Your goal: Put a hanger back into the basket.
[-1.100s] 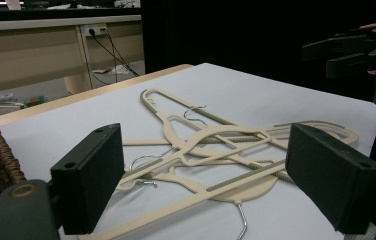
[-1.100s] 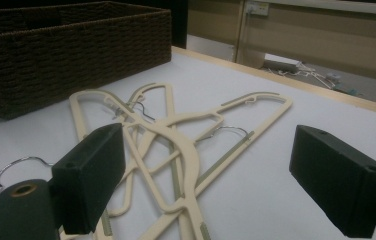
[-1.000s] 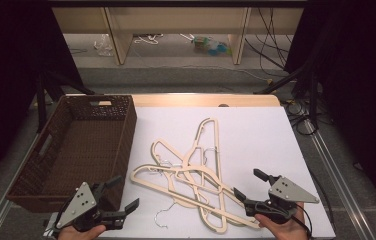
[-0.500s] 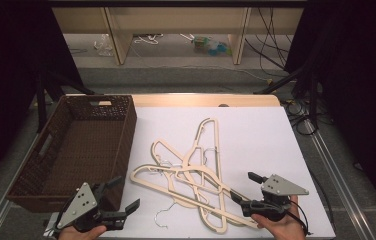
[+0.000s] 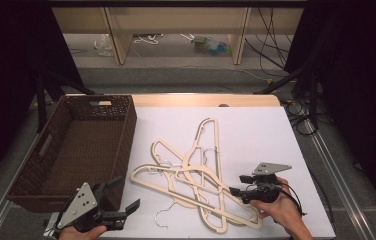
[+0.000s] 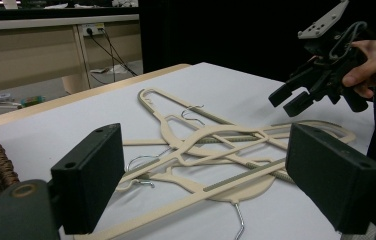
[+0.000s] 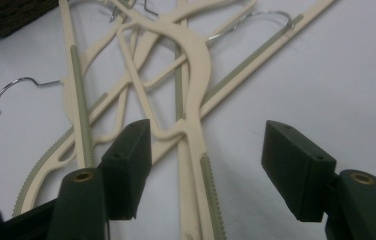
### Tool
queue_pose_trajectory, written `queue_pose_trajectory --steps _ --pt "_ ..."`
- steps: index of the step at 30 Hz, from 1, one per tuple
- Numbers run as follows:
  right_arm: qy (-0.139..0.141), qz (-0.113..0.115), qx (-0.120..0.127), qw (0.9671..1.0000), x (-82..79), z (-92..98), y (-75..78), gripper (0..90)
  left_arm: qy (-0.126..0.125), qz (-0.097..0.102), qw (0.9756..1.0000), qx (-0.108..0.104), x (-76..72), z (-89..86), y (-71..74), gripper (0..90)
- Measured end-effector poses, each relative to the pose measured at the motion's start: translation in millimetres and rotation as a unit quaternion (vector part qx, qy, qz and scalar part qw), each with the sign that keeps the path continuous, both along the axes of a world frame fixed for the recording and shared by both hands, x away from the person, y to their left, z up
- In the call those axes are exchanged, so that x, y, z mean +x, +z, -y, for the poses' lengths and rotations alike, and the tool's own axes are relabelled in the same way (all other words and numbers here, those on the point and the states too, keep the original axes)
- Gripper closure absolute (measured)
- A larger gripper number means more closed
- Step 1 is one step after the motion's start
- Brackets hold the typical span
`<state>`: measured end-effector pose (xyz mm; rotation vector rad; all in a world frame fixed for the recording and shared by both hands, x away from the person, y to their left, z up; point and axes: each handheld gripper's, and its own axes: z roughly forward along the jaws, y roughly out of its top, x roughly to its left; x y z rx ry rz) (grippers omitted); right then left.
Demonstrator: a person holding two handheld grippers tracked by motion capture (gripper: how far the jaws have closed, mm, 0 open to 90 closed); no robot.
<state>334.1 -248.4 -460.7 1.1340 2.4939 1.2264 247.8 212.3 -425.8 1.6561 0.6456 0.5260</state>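
Several cream plastic hangers (image 5: 191, 176) with metal hooks lie tangled on the white table top. My right gripper (image 5: 238, 184) hovers low over the pile's right end, held by a hand. Its jaws have just been closing. In the right gripper view they straddle one hanger arm (image 7: 198, 145), with a gap on both sides of it, so the gripper (image 7: 206, 132) is open. My left gripper (image 5: 125, 193) rests at the front left by the basket, open and holding nothing. The left gripper view looks between its jaws (image 6: 206, 150) at the pile (image 6: 216, 137) and the right gripper (image 6: 291, 97) beyond.
A dark brown wicker basket (image 5: 126, 135) stands at the table's left, right beside the left gripper. A loose wire hook (image 5: 162, 216) pokes out at the pile's front. Bare white table (image 5: 256, 130) lies behind and to the right of the hangers. Cables trail on the floor at the right.
The right gripper has moved left and down onto the pile's right end, and its jaws have narrowed around a hanger arm. The left gripper has stayed put.
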Motion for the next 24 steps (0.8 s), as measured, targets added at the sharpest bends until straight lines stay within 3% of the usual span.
queue_pose_trajectory --steps 2,5,6,8,9,17,20,21,24 --pt "0.011 -0.025 0.001 0.9996 4.8 -1.1 -4.0 42.5 0.0 0.0 1.0 0.001 0.0 0.0 0.0 16.0" --pt "0.008 -0.036 -0.008 0.9993 6.2 -2.3 -5.5 44.6 0.0 0.001 1.0 0.001 0.4 0.1 -0.1 16.0" --pt "0.013 -0.051 -0.008 0.9986 8.8 -3.5 -7.9 47.7 0.0 -0.001 1.0 0.001 0.5 0.2 -0.3 16.0" --pt "0.015 -0.055 -0.01 0.9983 9.6 -3.6 -8.6 48.6 0.0 -0.001 1.0 0.001 0.5 0.3 -0.4 16.0" --pt "0.017 -0.068 -0.011 0.9975 12.6 -4.5 -10.8 51.1 -0.003 0.002 1.0 0.004 0.9 0.1 -0.2 16.0" --pt "0.027 -0.098 -0.017 0.9946 18.4 -8.3 -17.1 61.8 -0.003 0.002 1.0 0.003 0.6 0.2 0.0 16.0" --pt "0.03 -0.097 -0.012 0.9947 19.6 -9.1 -19.1 65.0 -0.002 -0.001 1.0 -0.001 0.0 0.9 -0.2 16.0" --pt "0.031 -0.112 -0.015 0.9931 19.8 -8.9 -18.2 66.1 -0.002 -0.002 1.0 -0.002 -0.2 1.0 -0.2 16.0" --pt "0.029 -0.113 -0.016 0.993 22.1 -8.4 -18.7 69.7 -0.002 -0.004 1.0 -0.002 -0.3 1.5 -0.4 16.0"
